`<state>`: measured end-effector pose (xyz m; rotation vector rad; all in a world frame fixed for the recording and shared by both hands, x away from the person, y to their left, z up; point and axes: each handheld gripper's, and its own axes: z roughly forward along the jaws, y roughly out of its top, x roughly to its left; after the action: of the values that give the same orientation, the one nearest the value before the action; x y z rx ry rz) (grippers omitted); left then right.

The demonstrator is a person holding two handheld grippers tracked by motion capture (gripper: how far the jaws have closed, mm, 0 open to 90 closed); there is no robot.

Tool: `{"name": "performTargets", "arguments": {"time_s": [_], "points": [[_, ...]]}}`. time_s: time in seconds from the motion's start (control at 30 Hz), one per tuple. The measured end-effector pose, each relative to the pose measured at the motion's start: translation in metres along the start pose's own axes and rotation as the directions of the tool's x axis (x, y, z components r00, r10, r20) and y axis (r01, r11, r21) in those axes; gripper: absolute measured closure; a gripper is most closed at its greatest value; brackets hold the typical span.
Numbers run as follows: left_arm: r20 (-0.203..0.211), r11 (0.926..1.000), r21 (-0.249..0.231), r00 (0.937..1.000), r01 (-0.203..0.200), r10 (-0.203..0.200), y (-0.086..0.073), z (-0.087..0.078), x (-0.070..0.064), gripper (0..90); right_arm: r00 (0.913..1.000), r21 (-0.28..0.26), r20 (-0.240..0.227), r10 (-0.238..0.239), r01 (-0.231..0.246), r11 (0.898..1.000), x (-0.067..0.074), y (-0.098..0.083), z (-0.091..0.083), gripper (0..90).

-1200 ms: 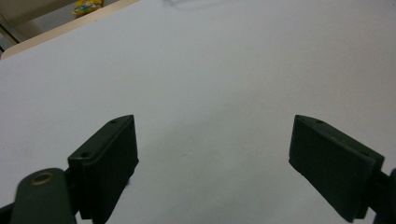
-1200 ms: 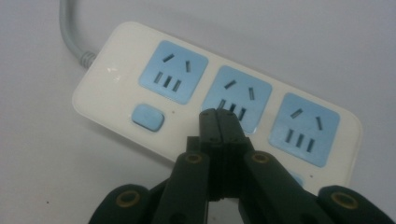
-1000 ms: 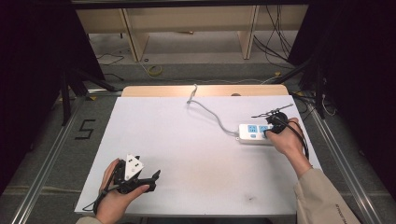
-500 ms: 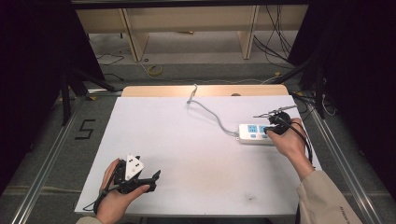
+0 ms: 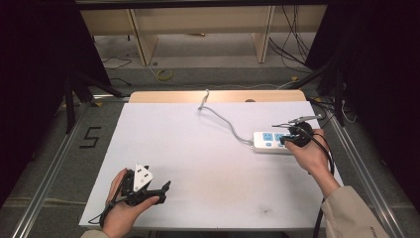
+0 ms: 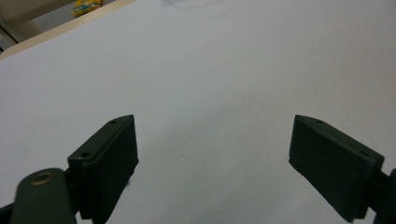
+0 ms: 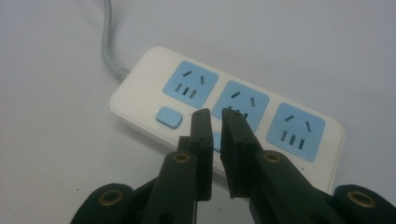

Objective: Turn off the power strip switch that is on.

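Right gripper (image 7: 215, 116): jaws nearly together, a slim gap between them after just easing apart, nothing in the gap; tips hang over the white power strip (image 7: 224, 116), at the near edge of its middle blue socket, with its blue button (image 7: 168, 116) just left of the tips and its grey cord (image 7: 108, 37) running off up-left. Left gripper (image 6: 212, 163): jaws spread wide, empty, only bare white table (image 6: 210, 70) ahead.

Right gripper (image 7: 215, 116) jaws nearly together (just been parting); left gripper (image 6: 215, 140) gapes wide.
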<state>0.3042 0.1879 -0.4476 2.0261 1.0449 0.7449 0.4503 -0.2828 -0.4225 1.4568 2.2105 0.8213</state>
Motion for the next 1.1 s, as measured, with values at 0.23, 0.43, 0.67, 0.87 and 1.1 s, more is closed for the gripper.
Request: {"name": "performTargets", "arguments": {"time_s": [0.23, 0.43, 0.67, 0.87, 1.1], "points": [[0.001, 1.0, 0.001, 1.0, -0.004, 0.004, 0.0, 0.001, 0.0, 14.9, 0.9995, -0.027, -0.019, -0.026, 0.025, 0.999, 0.006, -0.004, -0.01, 80.2], [0.002, 1.0, 0.004, 1.0, -0.003, 0.003, 0.0, 0.001, -0.001, 14.9, 0.9987, -0.041, -0.032, -0.04, 0.039, 0.998, 0.01, -0.009, -0.016, 78.2], [0.002, 1.0, 0.006, 1.0, -0.003, 0.003, 0.0, 0.002, -0.001, 14.9, 0.9966, -0.077, -0.059, -0.058, 0.053, 0.996, 0.015, -0.016, -0.023, 72.1], [0.004, 0.9999, 0.01, 1.0, -0.008, 0.008, 0.0, 0.002, -0.001, 14.9, 0.9934, -0.112, -0.082, -0.08, 0.071, 0.991, 0.02, -0.024, -0.031, 65.4], [0.004, 0.9999, 0.011, 1.0, -0.008, 0.008, 0.0, 0.002, -0.001, 14.9, 0.9887, -0.151, -0.104, -0.108, 0.092, 0.984, 0.026, -0.035, -0.038, 58.6]]}}
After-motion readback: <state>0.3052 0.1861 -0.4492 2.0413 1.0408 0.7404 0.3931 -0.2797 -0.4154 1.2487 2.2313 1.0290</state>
